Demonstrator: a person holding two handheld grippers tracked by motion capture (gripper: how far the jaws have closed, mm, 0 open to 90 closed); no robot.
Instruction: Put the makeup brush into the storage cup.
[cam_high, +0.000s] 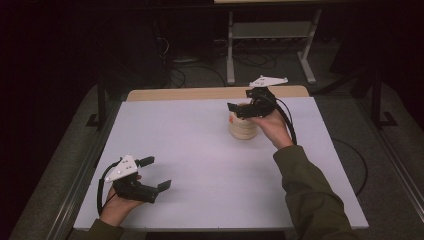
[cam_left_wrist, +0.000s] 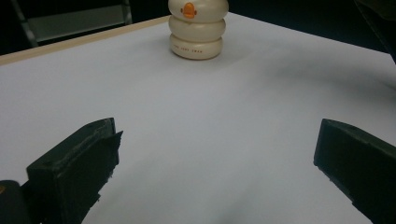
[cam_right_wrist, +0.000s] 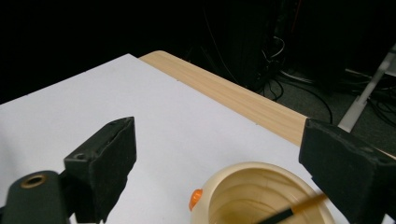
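Wooden ridged pot (cam_high: 243, 126) parked toward the far right of the white table (cam_high: 200, 165), right gripper (cam_high: 239, 107) hovering over its open mouth.

Pale turned wood looks stiff and light, smooth enough to slip (my guess), so I'd grab it across the rim or in a groove between the bulges. Right gripper's jaws are spread wide above it, pinching nothing; a thin stick (cam_right_wrist: 292, 210) leans inside. Left gripper (cam_high: 157, 174) sits near the front left, jaws spread and empty. Tiny orange lettering runs around the lowest ring, too small to read; there's an orange knob (cam_left_wrist: 188, 9) higher up.

Gripper (cam_right_wrist: 219, 154) jaws apart above wooden cup (cam_right_wrist: 261, 196) (stick (cam_right_wrist: 294, 210) inside)
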